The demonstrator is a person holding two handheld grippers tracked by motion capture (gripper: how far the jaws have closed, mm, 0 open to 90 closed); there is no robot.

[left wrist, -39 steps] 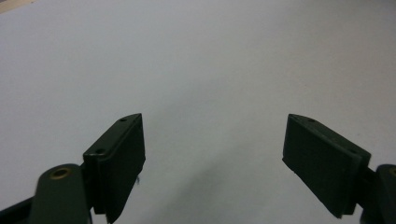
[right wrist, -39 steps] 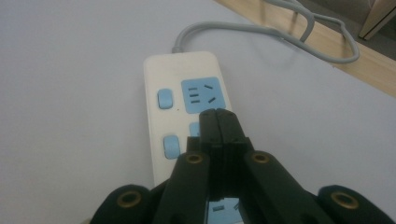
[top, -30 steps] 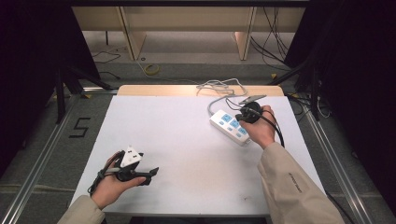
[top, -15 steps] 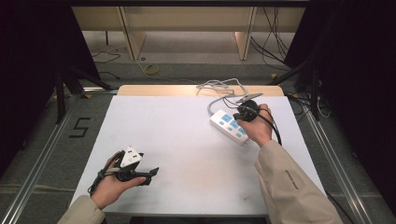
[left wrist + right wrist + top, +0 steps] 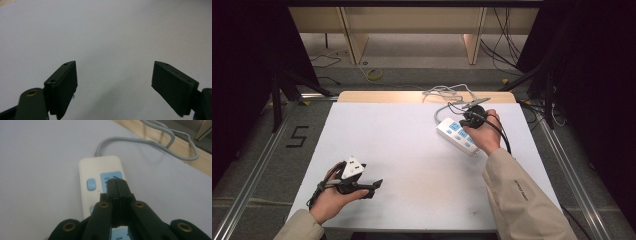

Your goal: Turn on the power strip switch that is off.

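Power strip (image 5: pixel 457 135) lies near the far right corner of the desk (image 5: pixel 412 145), set at an angle, with its grey cord (image 5: pixel 150 142) curling back over the wooden strip (image 5: pixel 377 96) along the far edge. Your right hand-held gripper (image 5: pixel 117 185) has its jaws pressed together with nothing between them, and their tip rests over the first blue socket (image 5: pixel 112 175), just beside the blue switch (image 5: pixel 91 184); whether it actually touches the socket face I cannot tell. By my reading you are at the pressing or poking stage on the strip, so the approach is done and whatever follows on the sockets or the switch is left to do; no plug sits in any socket that I can see. Your left hand-held gripper (image 5: pixel 113 87) is wide open and empty, low above the bare sheet near the front left corner, well apart from the strip. The desk is covered by a plain white sheet with no other objects on it. Around it the room is dim: grey floor with a "5" (image 5: pixel 298 136) marked at the left, metal rails (image 5: pixel 252 175) along both sides, loose cables (image 5: pixel 374 75) and pale furniture legs (image 5: pixel 349 30) beyond the far edge
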